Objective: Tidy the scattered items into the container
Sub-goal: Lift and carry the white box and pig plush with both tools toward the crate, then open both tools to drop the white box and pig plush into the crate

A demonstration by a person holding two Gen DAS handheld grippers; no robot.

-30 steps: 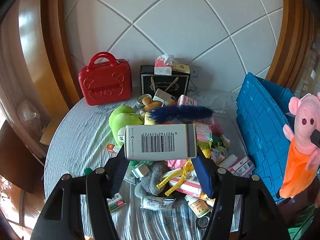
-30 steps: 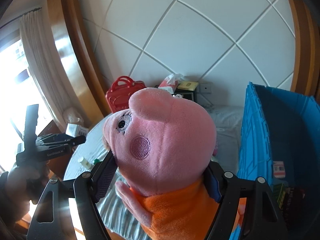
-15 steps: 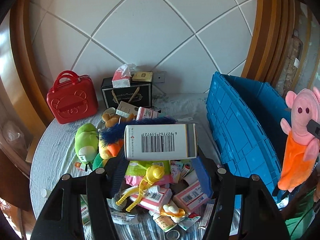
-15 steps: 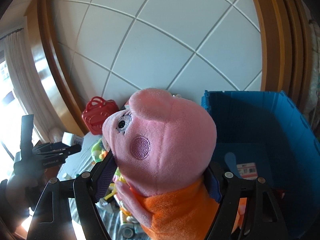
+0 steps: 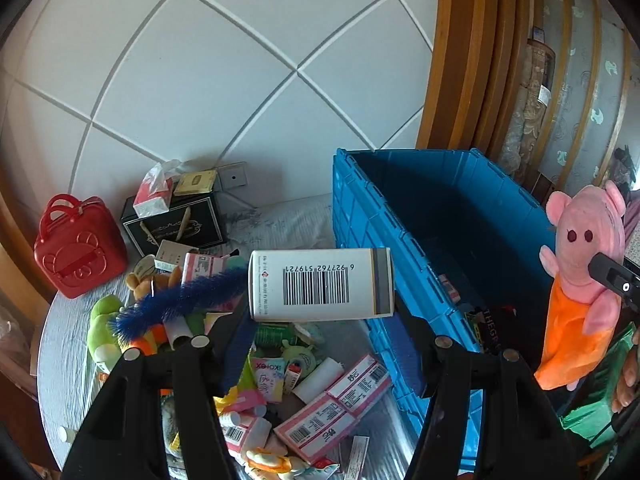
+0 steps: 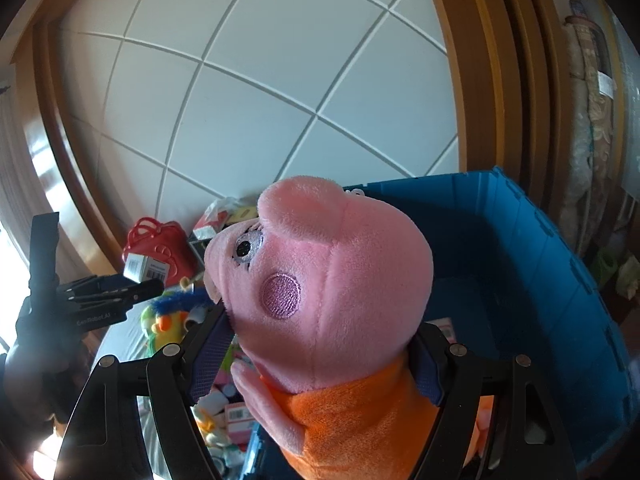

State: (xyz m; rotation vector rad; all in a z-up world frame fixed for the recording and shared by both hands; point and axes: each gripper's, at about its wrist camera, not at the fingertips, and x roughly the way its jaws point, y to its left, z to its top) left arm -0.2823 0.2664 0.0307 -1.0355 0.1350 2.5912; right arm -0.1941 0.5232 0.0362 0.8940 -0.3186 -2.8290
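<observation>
Blue crate sits open beside you — carry the white box pinched in your left jaws and the pink plush pig squeezed in your right past its rim before releasing.

Both wrist views look down at the blue crate.

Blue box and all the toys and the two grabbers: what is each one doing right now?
blue crate: open, a few items at its bottom.
left gripper: shut on the white barcode box, held in the air.
right gripper: shut on the pink pig plush, held up by the crate.
red case: closed, standing on the table.
tissue pack: open, tissue poking out.
pile of toys and boxes: scattered on the table.
</observation>
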